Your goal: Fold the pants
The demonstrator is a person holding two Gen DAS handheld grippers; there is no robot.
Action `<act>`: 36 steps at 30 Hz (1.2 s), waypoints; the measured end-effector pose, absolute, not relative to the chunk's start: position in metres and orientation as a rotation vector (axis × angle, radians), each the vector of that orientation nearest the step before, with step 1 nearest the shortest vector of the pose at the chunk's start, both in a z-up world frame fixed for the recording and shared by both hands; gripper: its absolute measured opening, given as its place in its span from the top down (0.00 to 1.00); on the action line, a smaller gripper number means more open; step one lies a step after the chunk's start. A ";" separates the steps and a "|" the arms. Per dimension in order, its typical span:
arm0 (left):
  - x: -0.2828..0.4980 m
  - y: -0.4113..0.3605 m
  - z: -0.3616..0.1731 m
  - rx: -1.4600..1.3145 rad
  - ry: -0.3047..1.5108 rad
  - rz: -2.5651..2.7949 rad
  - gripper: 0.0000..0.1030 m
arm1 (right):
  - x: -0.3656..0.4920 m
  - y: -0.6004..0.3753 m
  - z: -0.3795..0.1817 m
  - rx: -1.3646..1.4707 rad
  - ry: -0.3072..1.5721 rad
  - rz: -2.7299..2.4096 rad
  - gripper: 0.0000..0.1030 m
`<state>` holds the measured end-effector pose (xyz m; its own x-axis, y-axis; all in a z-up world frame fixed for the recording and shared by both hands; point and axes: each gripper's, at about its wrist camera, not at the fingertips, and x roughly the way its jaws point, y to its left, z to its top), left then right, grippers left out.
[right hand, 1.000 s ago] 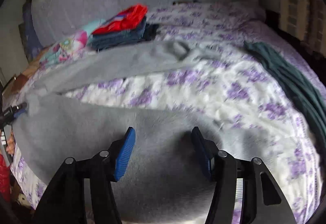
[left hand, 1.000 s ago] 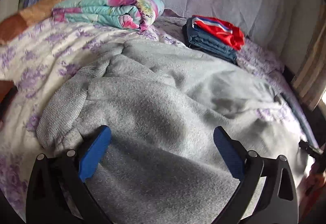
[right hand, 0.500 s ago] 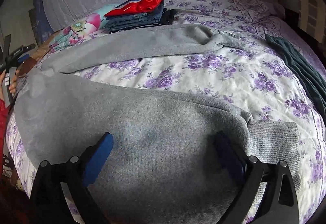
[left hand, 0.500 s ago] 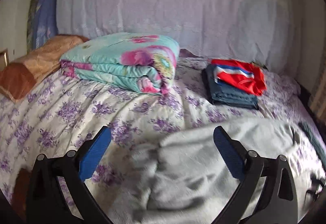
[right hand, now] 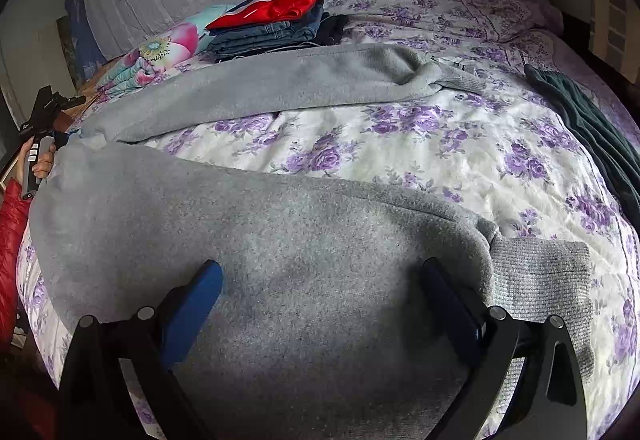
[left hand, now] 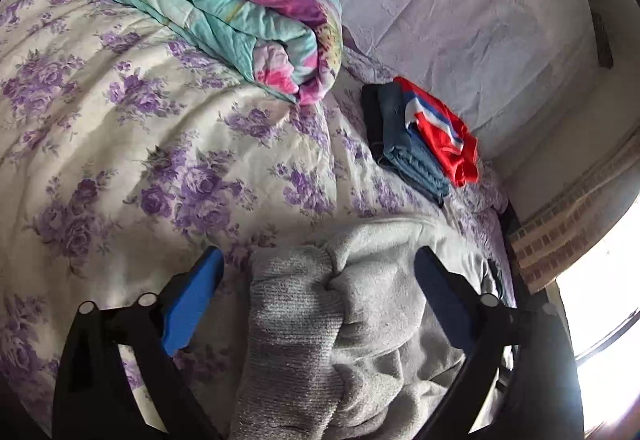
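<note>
Two legs of the grey fleece sweatpants are spread in a V across the purple-flowered white bedsheet. The right gripper is held spread wide above the near leg, nothing pinched; the ribbed cuff lies at 3 o'clock of it. The left gripper is likewise spread, with the bunched ribbed band between its fingers but ungripped. Only one fleece layer might be caught, so the fold could slump unevenly.

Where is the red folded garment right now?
The red folded garment tops the folded jeans stack at the bed's far side, beside the floral quilt.
</note>
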<state>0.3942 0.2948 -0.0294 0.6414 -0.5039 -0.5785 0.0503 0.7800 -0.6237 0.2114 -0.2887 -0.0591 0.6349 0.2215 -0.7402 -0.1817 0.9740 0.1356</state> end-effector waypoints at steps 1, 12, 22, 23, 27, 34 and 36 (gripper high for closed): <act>0.397 0.292 -0.032 -0.587 0.850 -0.353 0.33 | 0.211 -0.289 -0.059 0.052 0.852 0.231 0.03; 0.385 0.296 -0.028 -0.587 0.779 -0.296 0.74 | 0.206 -0.307 -0.043 0.214 0.768 0.245 0.06; 0.398 0.305 -0.045 -0.672 0.857 -0.282 0.31 | 0.329 -0.232 0.023 0.018 0.692 0.375 0.06; 0.399 0.303 -0.045 -0.661 0.867 -0.287 0.31 | 0.343 -0.218 0.024 -0.045 0.681 0.396 0.06; 0.400 0.289 -0.040 -0.580 0.882 -0.333 0.52 | 0.397 -0.160 0.022 -0.295 0.647 0.407 0.06; 0.396 0.285 -0.032 -0.548 0.831 -0.355 0.58 | 0.488 -0.098 -0.006 -0.517 0.701 0.525 0.14; 0.396 0.288 -0.033 -0.572 0.827 -0.370 0.58 | 0.511 -0.087 -0.019 -0.567 0.717 0.572 0.15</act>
<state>0.3965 0.2877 -0.0334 0.6271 -0.5178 -0.5819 0.0882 0.7894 -0.6075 0.5105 -0.0869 -0.0187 0.6186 0.2834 -0.7328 -0.6517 0.7060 -0.2771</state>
